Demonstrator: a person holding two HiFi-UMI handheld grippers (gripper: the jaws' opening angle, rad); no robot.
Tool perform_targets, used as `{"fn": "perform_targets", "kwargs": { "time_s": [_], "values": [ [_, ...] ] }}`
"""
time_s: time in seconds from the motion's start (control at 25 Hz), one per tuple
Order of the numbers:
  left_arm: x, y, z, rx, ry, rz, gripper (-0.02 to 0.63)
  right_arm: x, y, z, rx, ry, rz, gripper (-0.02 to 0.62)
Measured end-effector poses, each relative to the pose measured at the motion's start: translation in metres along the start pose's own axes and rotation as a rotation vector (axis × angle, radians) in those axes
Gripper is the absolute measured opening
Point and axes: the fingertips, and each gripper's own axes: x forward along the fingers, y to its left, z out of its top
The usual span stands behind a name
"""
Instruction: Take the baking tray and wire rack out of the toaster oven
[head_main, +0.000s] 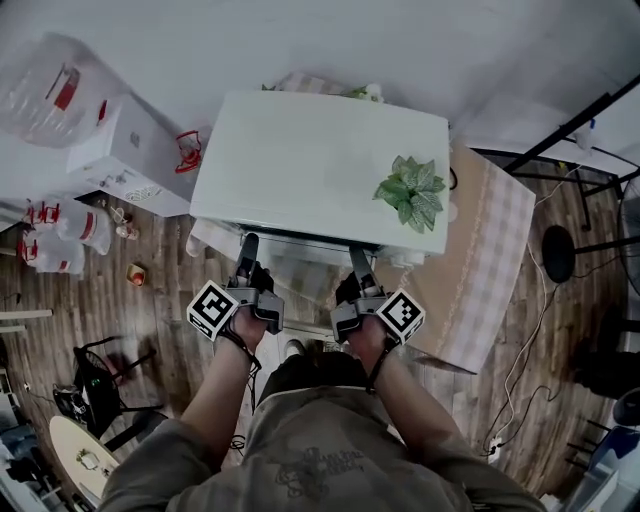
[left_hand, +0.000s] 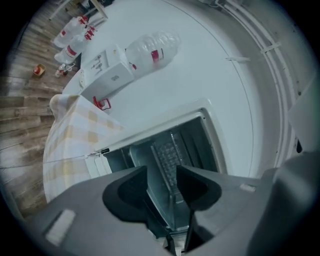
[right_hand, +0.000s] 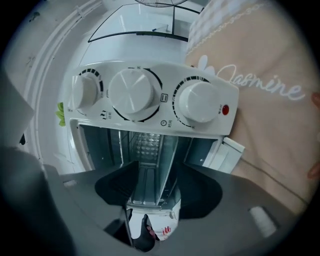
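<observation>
While both tools hover at the open mouth of the toaster oven on the cloth-covered bench, I read the left gripper and right gripper with jaws apart. The baking tray sits inside, its front edge between the right jaws, unclamped.

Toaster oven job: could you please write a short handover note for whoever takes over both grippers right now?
The left gripper: jaws apart at the mouth of the open toaster oven, with the edge of the baking tray between them; no grip seen.
The right gripper: likewise, jaws apart around the tray's edge.
Things: the tray sits in the oven; I can't make out the wire rack.
Done: oven open, both grippers in place.
Left: close on the tray, draw it out, then take the rack.
</observation>
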Motion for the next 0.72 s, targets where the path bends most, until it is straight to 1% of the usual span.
{"fn": "perform_targets", "kwargs": {
  "time_s": [0.08, 0.16, 0.4, 0.52, 0.6, 0.72],
  "values": [
    [0.005, 0.012, -0.002, -0.006, 0.000, 0.027, 0.181, 0.005, -0.004, 0.001, 0.021, -0.005, -0.002, 0.262],
    [0.012, 0.020, -0.001, -0.018, 0.002, 0.033, 0.181, 0.012, -0.008, 0.000, 0.033, -0.012, -0.003, 0.259],
    [0.039, 0.032, 0.000, -0.063, 0.005, -0.001, 0.181, 0.031, -0.020, 0.003, 0.084, -0.073, 0.000, 0.261],
    [0.052, 0.037, -0.003, -0.113, 0.008, -0.022, 0.181, 0.044, -0.022, 0.003, 0.096, -0.100, 0.027, 0.250],
    [0.058, 0.044, -0.005, -0.124, 0.007, -0.024, 0.181, 0.052, -0.020, 0.002, 0.105, -0.113, 0.042, 0.241],
    [0.068, 0.047, -0.006, -0.143, -0.003, -0.057, 0.181, 0.064, -0.018, 0.004, 0.109, -0.133, 0.065, 0.229]
  ]
}}
